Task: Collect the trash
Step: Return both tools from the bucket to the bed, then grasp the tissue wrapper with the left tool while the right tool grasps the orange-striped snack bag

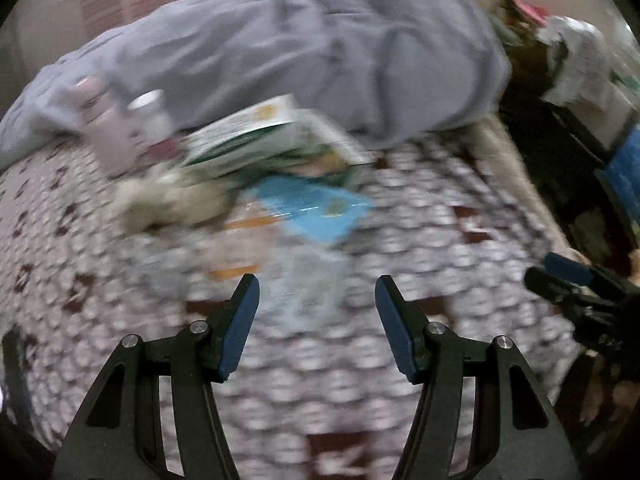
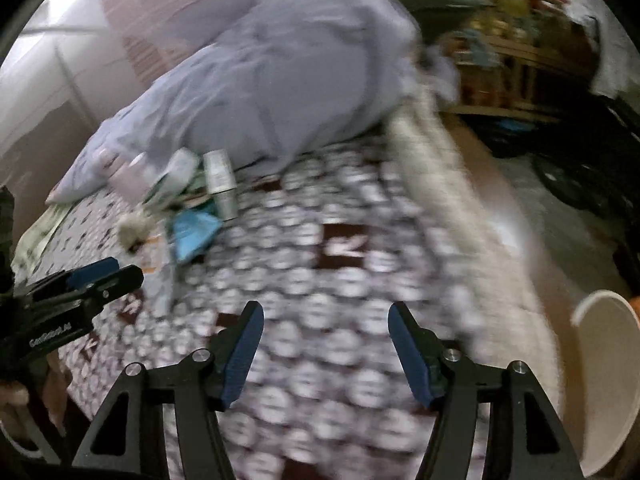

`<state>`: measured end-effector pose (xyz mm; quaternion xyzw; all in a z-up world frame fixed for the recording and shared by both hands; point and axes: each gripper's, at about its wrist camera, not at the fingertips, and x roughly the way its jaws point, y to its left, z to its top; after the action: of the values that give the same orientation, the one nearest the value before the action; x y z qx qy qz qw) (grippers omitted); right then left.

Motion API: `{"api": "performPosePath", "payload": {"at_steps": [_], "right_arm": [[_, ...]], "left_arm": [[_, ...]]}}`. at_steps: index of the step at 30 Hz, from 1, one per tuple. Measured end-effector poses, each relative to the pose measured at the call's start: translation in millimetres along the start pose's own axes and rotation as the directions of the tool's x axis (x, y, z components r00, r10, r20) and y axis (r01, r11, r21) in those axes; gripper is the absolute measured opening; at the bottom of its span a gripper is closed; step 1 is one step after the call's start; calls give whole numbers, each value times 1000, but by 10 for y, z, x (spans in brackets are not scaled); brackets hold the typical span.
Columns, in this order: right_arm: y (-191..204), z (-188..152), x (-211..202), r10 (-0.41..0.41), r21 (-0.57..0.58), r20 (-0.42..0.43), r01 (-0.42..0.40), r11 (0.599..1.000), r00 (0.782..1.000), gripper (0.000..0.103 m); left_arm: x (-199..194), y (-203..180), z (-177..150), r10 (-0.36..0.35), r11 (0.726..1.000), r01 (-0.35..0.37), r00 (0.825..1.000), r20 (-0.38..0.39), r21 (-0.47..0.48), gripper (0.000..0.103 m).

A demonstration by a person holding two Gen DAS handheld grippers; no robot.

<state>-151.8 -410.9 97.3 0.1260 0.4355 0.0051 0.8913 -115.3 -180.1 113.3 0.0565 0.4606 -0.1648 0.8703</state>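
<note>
Both views are motion-blurred. A heap of trash lies on the patterned bedspread (image 1: 360,360): a blue wrapper (image 1: 316,212), a white-and-green carton (image 1: 256,136), a crumpled beige wad (image 1: 168,200), a clear orange-printed wrapper (image 1: 240,248) and a white-capped bottle (image 1: 150,116). My left gripper (image 1: 317,292) is open and empty, just short of the heap. My right gripper (image 2: 326,320) is open and empty over the bedspread (image 2: 320,280), right of the heap, where the blue wrapper (image 2: 194,234) and the carton (image 2: 174,176) show. The left gripper also shows at that view's left edge (image 2: 100,276).
A grey duvet (image 1: 320,52) is bunched behind the heap. A pinkish bottle (image 1: 100,120) stands at its left. A white bin rim (image 2: 608,380) shows at the right, beside the bed. Cluttered shelves (image 2: 520,40) and dark floor items lie beyond the bed edge.
</note>
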Motion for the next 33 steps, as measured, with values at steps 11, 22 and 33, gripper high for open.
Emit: {"api": "performPosePath", "payload": {"at_steps": [11,22,33], "right_arm": [[858,198,490,119,-148,-76,-130,980,990,64],[1561,430,1087,193,-310,-143,-229,923,971,77],[2075,186,1704,38,-504,-179,-125,855,983,80]], "left_arm": [[349,1304,-104,72,960,-86,996,-60,-268,59],[968,1502,12,19,956,-55,992,-125,-287,36],[515,1692,-102,-12,964,-11,996,-84,-267,17]]}}
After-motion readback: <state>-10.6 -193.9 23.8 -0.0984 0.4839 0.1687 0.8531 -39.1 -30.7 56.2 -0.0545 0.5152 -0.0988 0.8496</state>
